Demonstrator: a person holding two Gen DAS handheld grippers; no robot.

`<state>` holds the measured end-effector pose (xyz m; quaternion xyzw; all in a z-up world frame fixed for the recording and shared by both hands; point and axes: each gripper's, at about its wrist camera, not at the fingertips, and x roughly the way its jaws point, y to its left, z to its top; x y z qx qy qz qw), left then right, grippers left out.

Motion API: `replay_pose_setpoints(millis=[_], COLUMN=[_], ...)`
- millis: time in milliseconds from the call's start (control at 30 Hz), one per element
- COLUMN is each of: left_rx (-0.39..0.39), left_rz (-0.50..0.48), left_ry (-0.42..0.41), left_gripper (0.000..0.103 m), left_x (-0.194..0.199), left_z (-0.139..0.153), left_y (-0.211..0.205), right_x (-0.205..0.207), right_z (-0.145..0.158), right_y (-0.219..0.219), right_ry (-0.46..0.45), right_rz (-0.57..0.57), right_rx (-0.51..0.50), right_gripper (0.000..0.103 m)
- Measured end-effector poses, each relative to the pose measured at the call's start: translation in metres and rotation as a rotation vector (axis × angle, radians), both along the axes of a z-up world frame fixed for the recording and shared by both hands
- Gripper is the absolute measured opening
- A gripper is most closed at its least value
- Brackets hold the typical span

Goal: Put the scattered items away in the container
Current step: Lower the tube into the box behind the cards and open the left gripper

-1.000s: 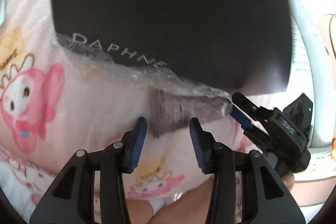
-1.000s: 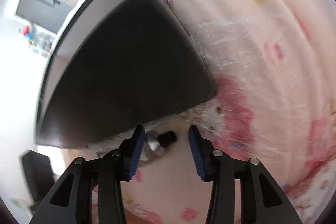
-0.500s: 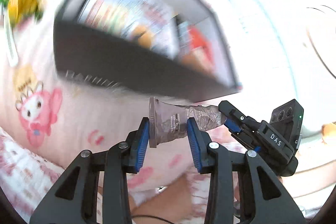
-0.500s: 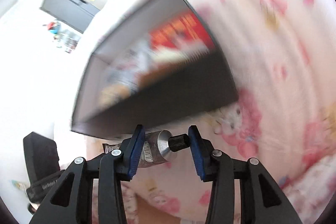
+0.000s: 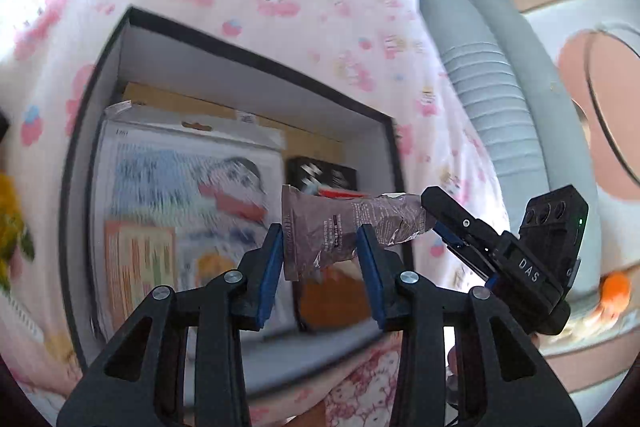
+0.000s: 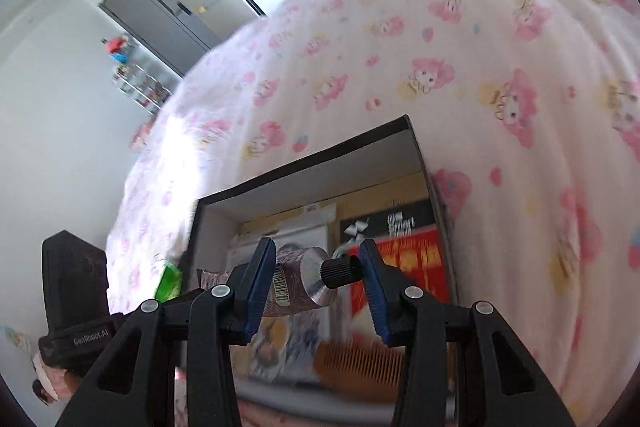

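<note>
Crumpled brownish metal tube, with a black screw cap and a barcode on its side, hangs in the air above the open black box, carried between both tools at once. The left gripper has the tube's flat crimped end between its blue pads; its jaws are opening slightly, and the pads look to be touching the tube's sides. The right gripper spans the cap end: one pad lies against the tube's body, the other against the tip of the cap, so it grips the tube lengthwise. In the left wrist view the right gripper reaches in from the right to the tube's far end. Inside the box lie a large printed packet, a dark carton, a red packet and a wooden comb. The box sits on a pink cartoon-print blanket.
</note>
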<state>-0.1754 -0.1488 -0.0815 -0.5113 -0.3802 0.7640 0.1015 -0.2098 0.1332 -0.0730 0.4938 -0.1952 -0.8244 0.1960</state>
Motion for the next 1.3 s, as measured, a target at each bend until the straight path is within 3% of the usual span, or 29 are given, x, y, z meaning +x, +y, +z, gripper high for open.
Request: replay_pose_setpoints(millis=[167,333,433,600,700,800,967,1133,1300], left_rx=[-0.015,-0.119,-0.200,-0.258,-0.303,-0.269,-0.160,-0.325,-0.523], left_rz=[0.047,0.048,0.088,0.056,0.062,-0.004,-0.100,-0.100,-0.036], left_ry=[-0.088,-0.152,-0.097,-0.135,-0.170,-0.179,-0.133,0.002,0.169], left_gripper=[0.037,0.036,0.036,0.036,0.035,0.038,0.038,0.040,0.075], left_x=[-0.052,-0.074,-0.065,-0.082,-0.100,-0.109,-0.119,-0.095,-0.060], left_z=[-0.040,-0.062,-0.051,-0.061,-0.073,-0.077,-0.077,-0.036,0.025], left_y=[-0.025,-0.024,-0.023,-0.015,-0.009,0.005,0.028,0.043,0.052], right_x=[-0.047,-0.055,-0.049,-0.035,-0.044,-0.050,-0.044,-0.030,-0.003], right_z=[-0.033,-0.038,-0.035,-0.018,-0.029,-0.045,-0.046,-0.032,0.002], right_y=[-0.021,-0.045,-0.050,-0.043,-0.051,-0.061,-0.062,-0.059,-0.056], right_ry=[-0.112,-0.082,-0.018,0.068,-0.017,-0.057,-0.044,0.014,0.100], right_rz=[0.027,0.066,0.062,0.018,0.093,0.100,0.096,0.054,0.003], right_rx=[0.043,0.183,0.284,0.334,0.275,0.336,0.362,0.425,0.502], right_gripper=[0.039,0.038,0.037,0.038,0.038,0.038,0.038,0.038,0.039])
